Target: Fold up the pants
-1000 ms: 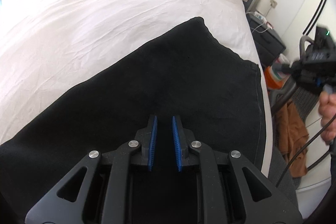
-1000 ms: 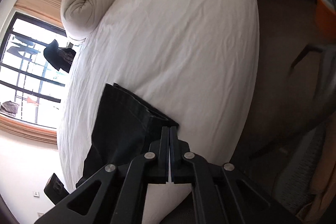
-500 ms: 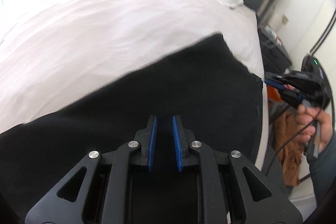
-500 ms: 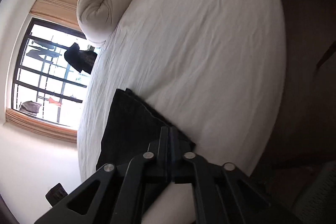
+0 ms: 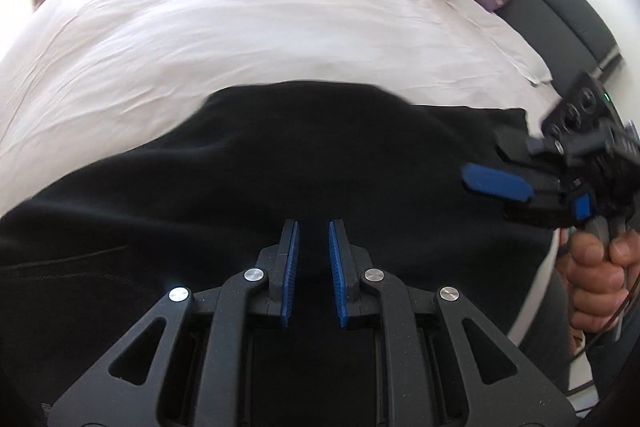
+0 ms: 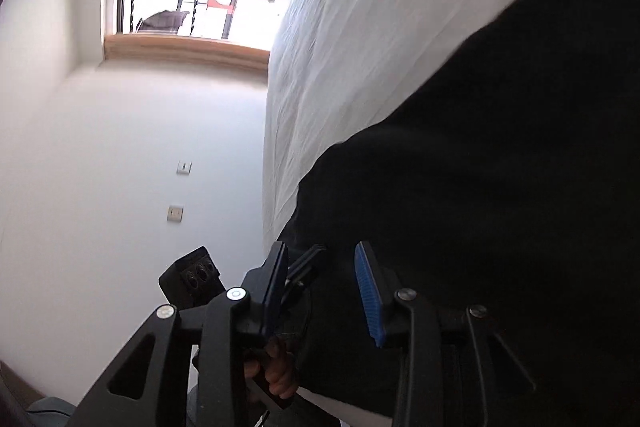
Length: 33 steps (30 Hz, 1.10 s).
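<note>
Hovering over the black pants (image 5: 304, 163) spread across the white bed (image 5: 240, 27) — my left gripper (image 5: 314, 263) jaws narrowly parted, my right gripper (image 6: 320, 291) jaws wide, both gripping nothing.

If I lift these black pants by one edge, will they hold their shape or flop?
Probably flop: the black pants lie in soft waves on the bed sheet. They look thick, so likely fairly heavy. A pinch from the left tongs should drag the rest along.
</note>
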Available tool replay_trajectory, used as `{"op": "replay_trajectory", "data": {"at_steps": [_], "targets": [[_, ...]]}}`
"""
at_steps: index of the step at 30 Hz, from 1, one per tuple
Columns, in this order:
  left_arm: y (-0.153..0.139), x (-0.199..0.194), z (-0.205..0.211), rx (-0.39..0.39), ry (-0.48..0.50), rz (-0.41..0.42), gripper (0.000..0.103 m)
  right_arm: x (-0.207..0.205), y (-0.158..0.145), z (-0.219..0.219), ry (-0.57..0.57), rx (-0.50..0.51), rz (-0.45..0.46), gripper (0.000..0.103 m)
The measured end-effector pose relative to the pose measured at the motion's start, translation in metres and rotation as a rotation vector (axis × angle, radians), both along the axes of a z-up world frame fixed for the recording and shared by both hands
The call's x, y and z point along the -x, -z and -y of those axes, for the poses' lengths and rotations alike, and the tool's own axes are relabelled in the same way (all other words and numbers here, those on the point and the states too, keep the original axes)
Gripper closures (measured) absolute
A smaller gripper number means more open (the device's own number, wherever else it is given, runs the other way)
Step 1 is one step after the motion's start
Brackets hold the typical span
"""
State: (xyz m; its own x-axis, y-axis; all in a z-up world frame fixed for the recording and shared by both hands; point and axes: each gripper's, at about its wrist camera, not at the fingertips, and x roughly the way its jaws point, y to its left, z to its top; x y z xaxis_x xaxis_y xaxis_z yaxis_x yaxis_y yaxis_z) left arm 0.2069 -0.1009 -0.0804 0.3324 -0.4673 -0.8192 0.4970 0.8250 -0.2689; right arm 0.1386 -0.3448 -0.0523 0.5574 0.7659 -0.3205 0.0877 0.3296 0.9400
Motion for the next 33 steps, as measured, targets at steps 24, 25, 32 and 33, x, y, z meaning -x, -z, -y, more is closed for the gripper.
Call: {"op": "replay_trajectory", "data": {"at_steps": [24, 25, 32, 33], "targets": [[-0.002, 0.025, -0.055, -0.004, -0.084, -0.026, 0.088, 0.191, -0.01, 0.207, 0.92, 0.164, -0.093, 0.024], [-0.002, 0.029, -0.056, -0.009, -0.086, -0.022, 0.088, 0.191, 0.0, 0.203, 0.904, 0.122, -0.101, 0.024], [0.005, 0.037, -0.067, 0.01, -0.103, -0.025, 0.088, 0.202, 0.053, 0.221, 0.875, -0.004, -0.214, 0.024], [0.005, 0.039, -0.068, 0.012, -0.105, -0.02, 0.088, 0.2, 0.053, 0.222, 0.87, -0.004, -0.212, 0.024]]}}
